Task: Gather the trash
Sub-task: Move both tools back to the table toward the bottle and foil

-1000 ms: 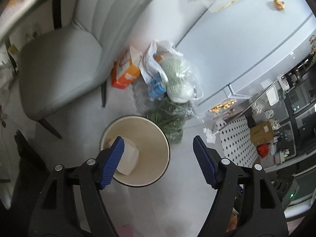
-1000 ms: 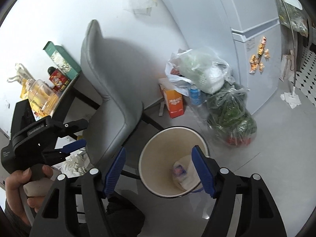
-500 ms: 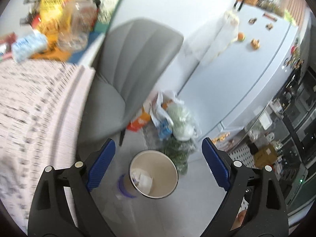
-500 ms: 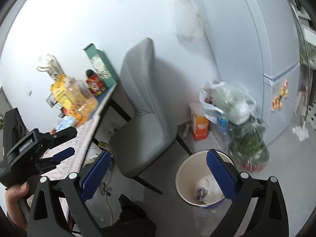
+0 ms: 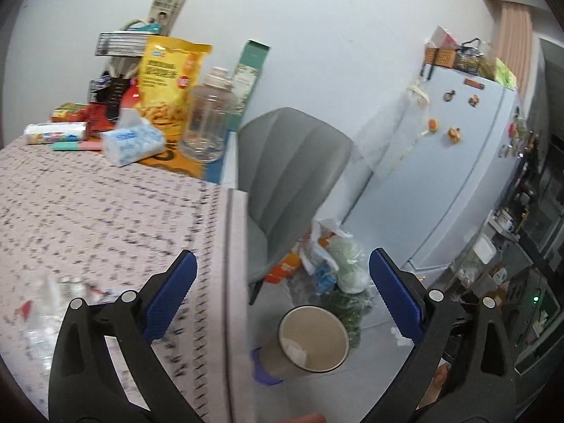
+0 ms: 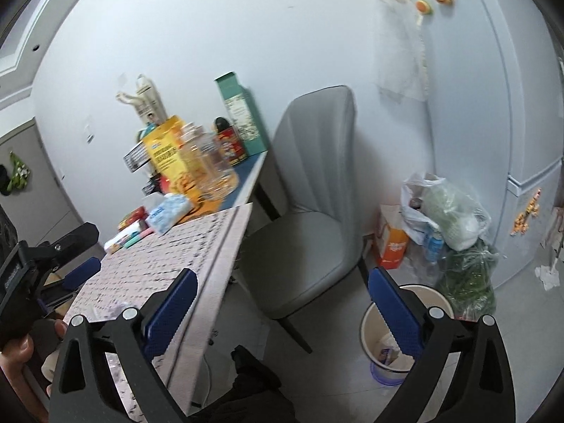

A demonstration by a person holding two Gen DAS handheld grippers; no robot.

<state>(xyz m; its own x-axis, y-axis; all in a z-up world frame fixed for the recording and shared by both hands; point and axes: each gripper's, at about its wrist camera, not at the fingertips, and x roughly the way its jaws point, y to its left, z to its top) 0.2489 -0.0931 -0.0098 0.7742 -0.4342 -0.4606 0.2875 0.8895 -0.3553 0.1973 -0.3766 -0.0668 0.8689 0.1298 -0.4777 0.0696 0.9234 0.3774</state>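
At the table edge [image 5: 225,246], both grippers hung wide apart w/ nothing between the pads: the left gripper [image 5: 282,299] sat above the patterned tablecloth's border, the right gripper [image 6: 280,312] a bit off the table, over the gap toward the grey chair [image 6: 310,211]. The trash bin [image 5: 313,338] stood on the floor beside the table leg, w/ some white scraps lying in its bottom. The next bit of trash looked to be the clear crinkled wrapper [image 5: 46,303] at the near left of the cloth, blurred, so we couldn't tell exactly what it was.

We judged the step in hand was reaching for more trash on the table. To do it well, we'd want the left gripper swung left & down toward that wrapper, fingers kept open til they straddled it, then closed low near the cloth so thin film didn't slip out. The jar [image 5: 208,123], tissue pack [image 5: 134,141] & snack bag [image 5: 169,74] at the far end probably weren't trash, so best left alone. The carry to the bin was short; we'd need to clear the table edge first.
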